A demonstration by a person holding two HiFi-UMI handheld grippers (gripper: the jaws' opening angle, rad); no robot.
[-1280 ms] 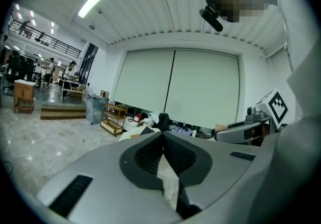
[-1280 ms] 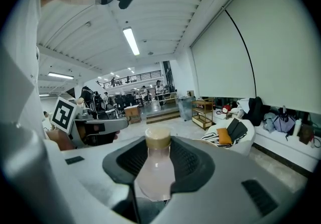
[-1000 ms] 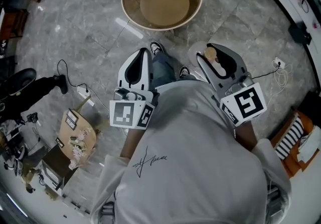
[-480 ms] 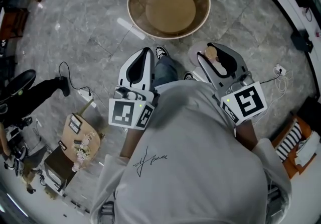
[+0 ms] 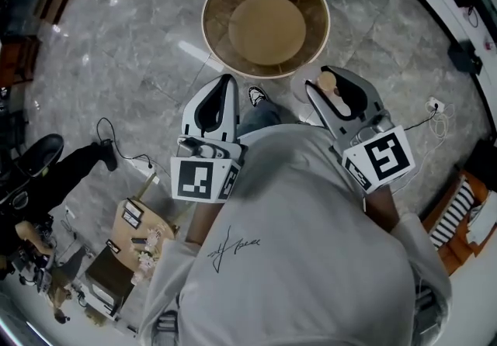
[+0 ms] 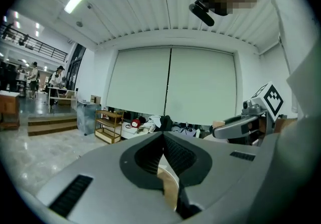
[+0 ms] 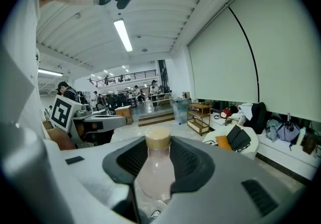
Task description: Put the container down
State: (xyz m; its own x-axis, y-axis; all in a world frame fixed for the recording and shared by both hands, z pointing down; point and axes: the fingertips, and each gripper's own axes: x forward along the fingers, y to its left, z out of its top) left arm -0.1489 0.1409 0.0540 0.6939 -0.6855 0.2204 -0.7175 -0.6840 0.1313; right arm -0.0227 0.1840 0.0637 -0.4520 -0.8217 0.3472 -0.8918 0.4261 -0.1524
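The container is a pale pink bottle [image 7: 155,173] with a tan cap [image 5: 327,82], and my right gripper [image 7: 158,140] is shut on its body. In the head view the right gripper [image 5: 322,79] is held in front of the person's chest, pointing at a round tan table [image 5: 211,36] just ahead on the marble floor. My left gripper [image 5: 226,79] is beside it at the same height. Its jaws meet at the tips [image 6: 163,133], and I see nothing gripped between them. Through the gap below the left tips shows a tan surface [image 6: 169,185].
One of the person's shoes [image 5: 257,95] shows between the grippers. A cable and power strip [image 5: 144,166] and a small wooden stand [image 5: 140,240] with clutter lie on the floor at the left. A striped cushion [image 5: 458,209] is at the right, and low shelves [image 6: 109,125] stand by the far wall.
The round table has come nearer and slid down the head view, and the floor clutter has shifted down too. Both grippers keep their pose before the chest, the bottle still held.
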